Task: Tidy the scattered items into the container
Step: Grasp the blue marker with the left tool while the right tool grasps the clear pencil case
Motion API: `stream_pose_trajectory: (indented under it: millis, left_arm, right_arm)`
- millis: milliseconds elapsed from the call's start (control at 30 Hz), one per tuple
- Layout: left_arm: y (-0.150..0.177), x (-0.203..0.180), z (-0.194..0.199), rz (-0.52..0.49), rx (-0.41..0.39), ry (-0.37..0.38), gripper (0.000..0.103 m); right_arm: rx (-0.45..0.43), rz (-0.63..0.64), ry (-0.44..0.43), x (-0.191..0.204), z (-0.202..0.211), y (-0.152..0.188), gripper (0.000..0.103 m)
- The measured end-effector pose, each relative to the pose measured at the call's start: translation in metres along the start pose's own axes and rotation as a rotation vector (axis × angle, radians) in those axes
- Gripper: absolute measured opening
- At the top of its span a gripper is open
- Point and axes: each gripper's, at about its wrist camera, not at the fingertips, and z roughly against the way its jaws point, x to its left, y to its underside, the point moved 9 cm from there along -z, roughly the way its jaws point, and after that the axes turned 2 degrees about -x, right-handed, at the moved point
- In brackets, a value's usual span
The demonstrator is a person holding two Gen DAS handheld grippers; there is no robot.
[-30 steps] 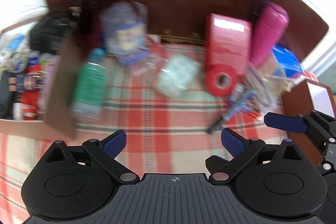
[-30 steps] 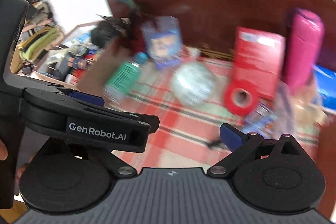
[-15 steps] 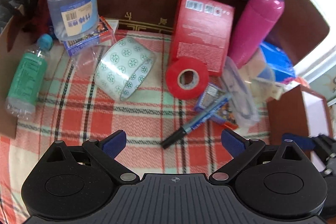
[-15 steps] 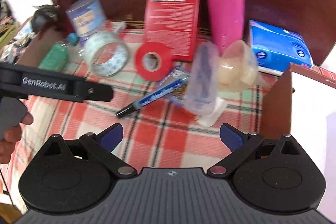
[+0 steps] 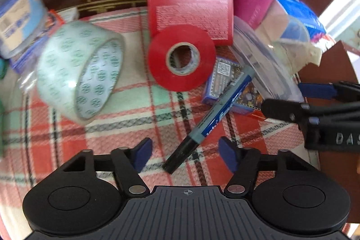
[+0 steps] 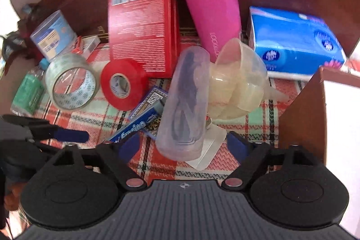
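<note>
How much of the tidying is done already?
Nothing looks put away yet. The marker, red tape, patterned tape and clear case all lie on the checked cloth. Both grippers are open and empty: the left gripper brackets the marker's cap, the right gripper the clear case. Everything is left.

left gripper (image 5: 185, 153) low, jaws apart, right gripper (image 6: 183, 145) likewise, seemingly empty
</note>
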Motion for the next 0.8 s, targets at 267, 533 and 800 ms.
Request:
stream_pose_trajectory:
  millis: [267,533,800]
  left_arm:
    - [-0.016,-0.006,-0.014,-0.080,-0.001,-0.045,0.030]
    - [-0.002,-0.005,-0.005,-0.029,0.039,-0.044,0.010]
    - [0.061,-0.012,0.021,0.036,0.098,-0.018,0.010]
  right_arm:
    - [0.044,-0.018,-0.021,-0.003,-0.025,-0.003,0.053]
    - [0.057,-0.025,-0.010,0.001,-0.012,0.007,0.051]
    - [0.126,0.044,-0.028,0.022,0.027,0.069,0.050]
